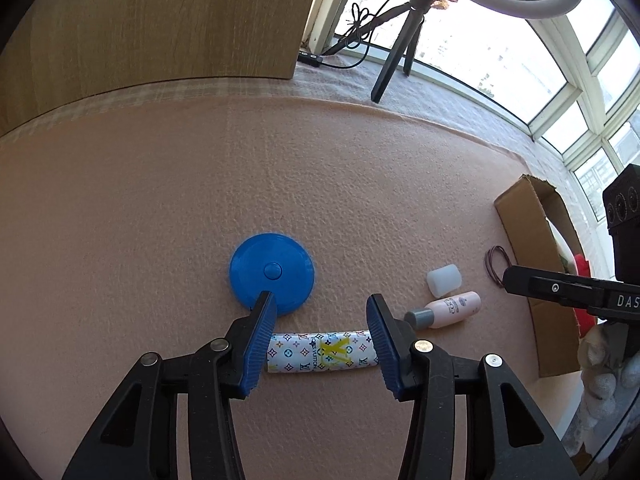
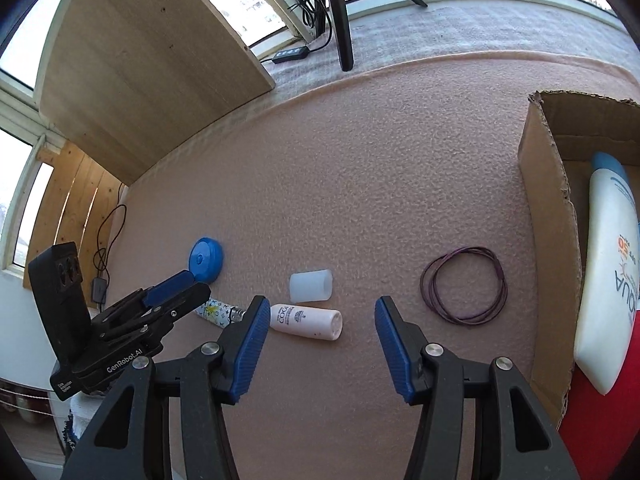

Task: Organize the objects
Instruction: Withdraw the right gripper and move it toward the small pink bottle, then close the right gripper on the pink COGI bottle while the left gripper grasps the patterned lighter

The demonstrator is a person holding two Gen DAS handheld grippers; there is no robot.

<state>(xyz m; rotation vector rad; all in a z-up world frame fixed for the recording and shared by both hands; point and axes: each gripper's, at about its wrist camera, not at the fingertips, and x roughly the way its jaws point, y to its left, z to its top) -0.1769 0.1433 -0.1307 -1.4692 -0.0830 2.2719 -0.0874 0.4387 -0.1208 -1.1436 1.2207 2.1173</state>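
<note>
My left gripper (image 1: 320,308) is open, its fingers straddling a white patterned tube (image 1: 322,352) that lies flat on the pink mat. A blue round disc (image 1: 272,274) rests just beyond the left finger. Further right lie a small pink bottle with a grey cap (image 1: 448,310), a translucent white cap (image 1: 444,280) and purple rubber bands (image 1: 496,266). My right gripper (image 2: 318,310) is open above the mat, the pink bottle (image 2: 306,322) by its left finger, the white cap (image 2: 311,286) behind it, the rubber bands (image 2: 464,286) to the right.
A cardboard box (image 2: 548,216) stands at the right, holding a white sunscreen bottle (image 2: 608,268) and something red (image 2: 600,436). A wooden panel (image 1: 160,28) rises at the back left. A tripod (image 1: 394,48) with cables stands by the window. The mat's centre (image 1: 320,180) is bare.
</note>
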